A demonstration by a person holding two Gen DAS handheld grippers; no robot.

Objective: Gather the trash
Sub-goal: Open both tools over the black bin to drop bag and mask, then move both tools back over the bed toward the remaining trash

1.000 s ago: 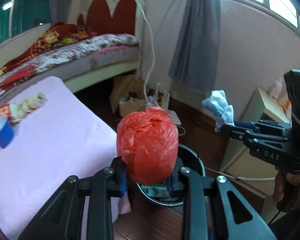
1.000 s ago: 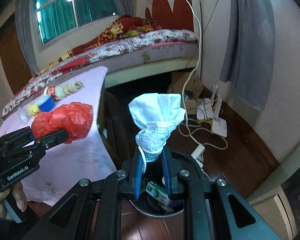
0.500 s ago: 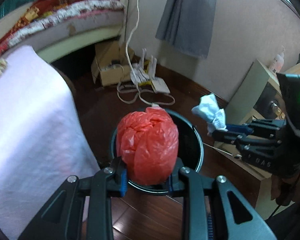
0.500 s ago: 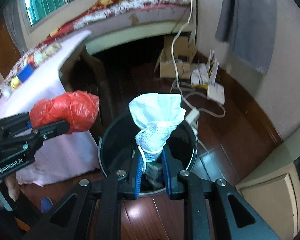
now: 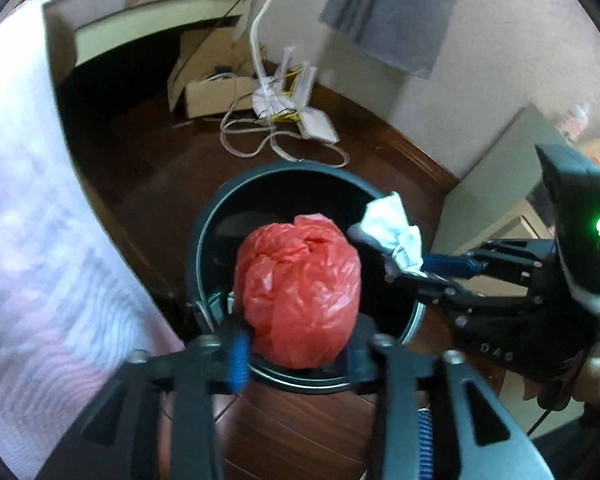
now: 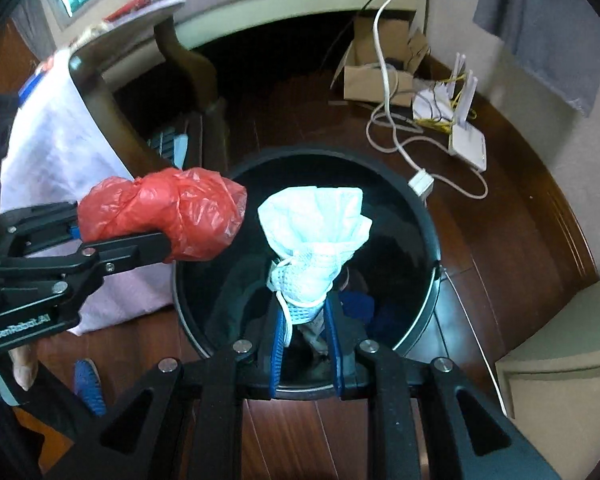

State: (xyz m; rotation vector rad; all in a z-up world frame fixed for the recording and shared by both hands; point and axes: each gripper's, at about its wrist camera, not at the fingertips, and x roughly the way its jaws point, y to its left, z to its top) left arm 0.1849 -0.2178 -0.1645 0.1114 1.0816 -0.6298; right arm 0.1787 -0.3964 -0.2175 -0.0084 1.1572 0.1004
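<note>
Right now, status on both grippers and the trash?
Left gripper opening, red bag between jaws. Right gripper opening around face mask. Both above bin. Nothing blocking.

Both grippers: black angular linkage frames, silver screws at pivots, blue ribbed pads. Left gripper carries white "GenRobot.AI" lettering. Right gripper has a green indicator light.

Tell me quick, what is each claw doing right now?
Left gripper: jaws opening, red plastic bag between them, over the bin.
Right gripper: jaws opening, white face mask between them.
</note>
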